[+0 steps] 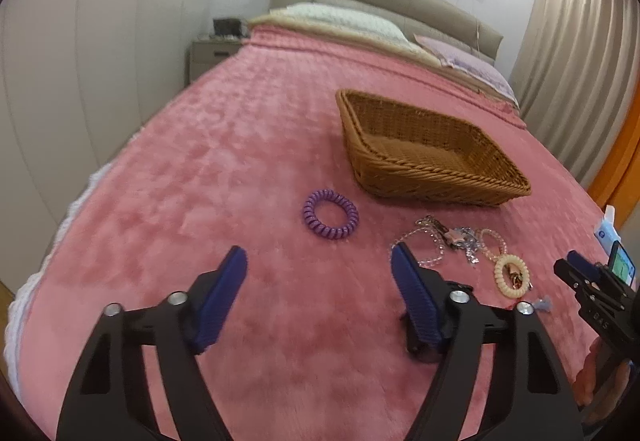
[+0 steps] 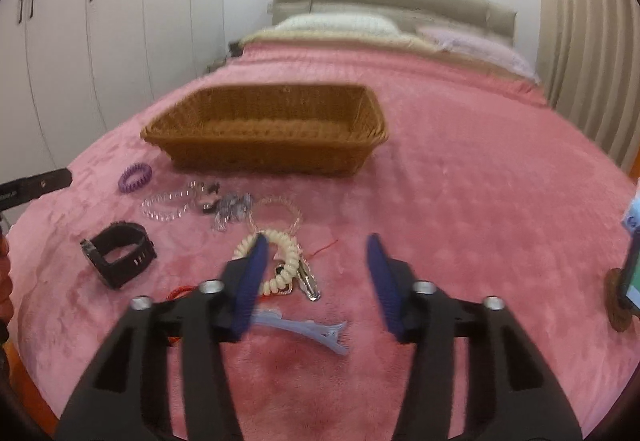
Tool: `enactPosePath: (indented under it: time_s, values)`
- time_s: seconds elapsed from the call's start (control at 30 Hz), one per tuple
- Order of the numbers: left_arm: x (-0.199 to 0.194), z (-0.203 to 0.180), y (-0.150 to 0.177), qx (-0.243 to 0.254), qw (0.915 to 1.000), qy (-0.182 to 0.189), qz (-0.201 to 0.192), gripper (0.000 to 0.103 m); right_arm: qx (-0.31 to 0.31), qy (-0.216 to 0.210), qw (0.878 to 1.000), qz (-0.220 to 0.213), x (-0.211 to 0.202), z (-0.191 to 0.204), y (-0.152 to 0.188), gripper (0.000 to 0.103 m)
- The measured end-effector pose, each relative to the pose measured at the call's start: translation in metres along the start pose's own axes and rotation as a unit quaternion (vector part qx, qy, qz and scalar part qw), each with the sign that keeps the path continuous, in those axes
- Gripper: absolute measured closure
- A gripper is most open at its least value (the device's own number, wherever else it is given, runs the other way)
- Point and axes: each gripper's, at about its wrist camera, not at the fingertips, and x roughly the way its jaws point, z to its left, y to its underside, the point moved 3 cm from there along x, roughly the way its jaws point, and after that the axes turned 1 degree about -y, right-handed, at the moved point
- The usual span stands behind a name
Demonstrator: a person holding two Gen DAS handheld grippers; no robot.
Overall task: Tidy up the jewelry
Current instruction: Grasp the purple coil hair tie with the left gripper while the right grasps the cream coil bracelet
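The left tool [image 1: 319,255] hangs open over the pink bed [image 1: 200,161]. A purple hair ring [image 1: 330,215] lies at twelve o'clock, a basket [image 1: 430,165] at one.

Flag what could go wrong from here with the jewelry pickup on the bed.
1. The clear bead bracelets, silver chain and cream coil lie touching or overlapping, so a pinch on one may drag its neighbours along.
2. The plush blanket could get caught in the pads with thin pieces such as the metal clip.
3. The basket is empty and sits on soft bedding; a bump from either hand-held gripper might shift it.
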Motion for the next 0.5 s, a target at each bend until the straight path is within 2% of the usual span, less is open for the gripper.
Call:
enactPosePath:
  time_s: [0.03,0.07,0.1,0.13,0.2,0.3,0.43,0.5]
  values:
    - [0.010,0.004,-0.002,-0.003,0.9998,-0.001,0.020,0.040,0.003,-0.012,1.000,0.013,0.006,-0.001,0.000,0.069]
    - [0.017,0.007,-0.004,-0.008,0.9994,0.003,0.033,0.053,0.005,-0.017,1.000,0.023,0.011,-0.001,0.001,0.071]
    - [0.026,0.010,-0.006,-0.012,0.9988,0.004,0.048,0.061,0.003,-0.019,0.999,0.031,0.015,-0.001,0.001,0.074]
    - [0.036,0.014,-0.009,-0.010,0.9977,-0.002,0.068,0.061,-0.001,-0.019,0.999,0.035,0.019,0.000,0.002,0.075]
    - [0.048,0.016,-0.014,-0.016,0.9968,0.002,0.078,0.061,-0.011,-0.024,0.999,0.041,0.027,0.005,0.000,0.076]
    - [0.060,0.016,-0.021,-0.015,0.9970,0.006,0.075,0.061,-0.027,-0.023,0.998,0.055,0.039,0.011,-0.002,0.078]
    - [0.080,0.016,-0.026,-0.017,0.9956,0.001,0.092,0.061,-0.045,-0.008,0.997,0.063,0.050,0.016,-0.004,0.079]
    - [0.089,0.017,-0.028,-0.018,0.9950,-0.005,0.098,0.061,-0.042,-0.007,0.997,0.070,0.056,0.015,-0.003,0.083]
